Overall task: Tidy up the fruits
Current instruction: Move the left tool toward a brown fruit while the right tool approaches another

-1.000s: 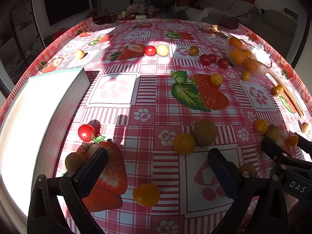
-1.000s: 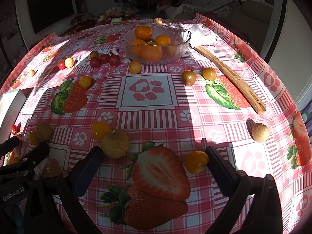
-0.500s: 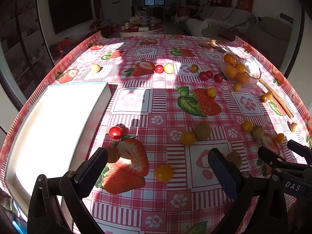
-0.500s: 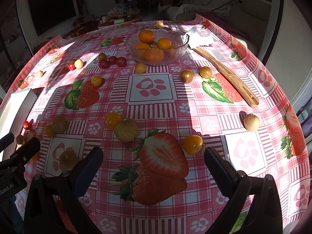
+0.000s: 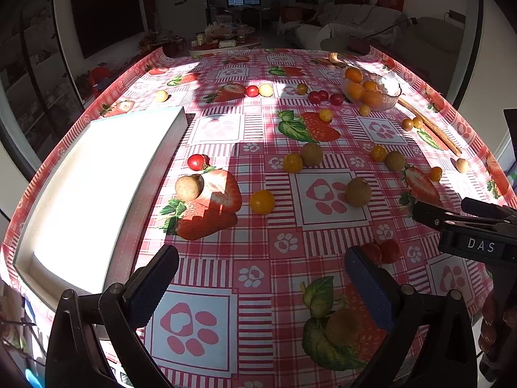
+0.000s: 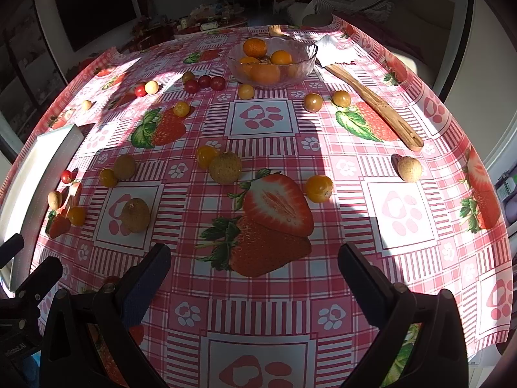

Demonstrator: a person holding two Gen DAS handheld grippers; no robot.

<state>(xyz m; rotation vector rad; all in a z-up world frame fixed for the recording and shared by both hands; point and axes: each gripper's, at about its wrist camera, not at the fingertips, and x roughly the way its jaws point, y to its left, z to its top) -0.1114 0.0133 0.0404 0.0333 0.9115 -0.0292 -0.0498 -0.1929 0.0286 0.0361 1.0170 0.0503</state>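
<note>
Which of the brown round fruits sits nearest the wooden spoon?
The pale brown fruit alone on the right, just below the wooden spoon handle's end. The other brown ones lie further left, mid-table.

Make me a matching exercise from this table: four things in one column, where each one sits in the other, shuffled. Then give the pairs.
Things:
1. white tray
2. glass bowl
3. wooden spatula
4. right gripper

Places:
A. far side of the table, with oranges in it
B. lying on the cloth just right of the bowl, white blade toward the far edge
C. along the table's left edge
D. jaws apart at the near edge, nothing between them

Pairs: 1-C, 2-A, 3-B, 4-D
</note>
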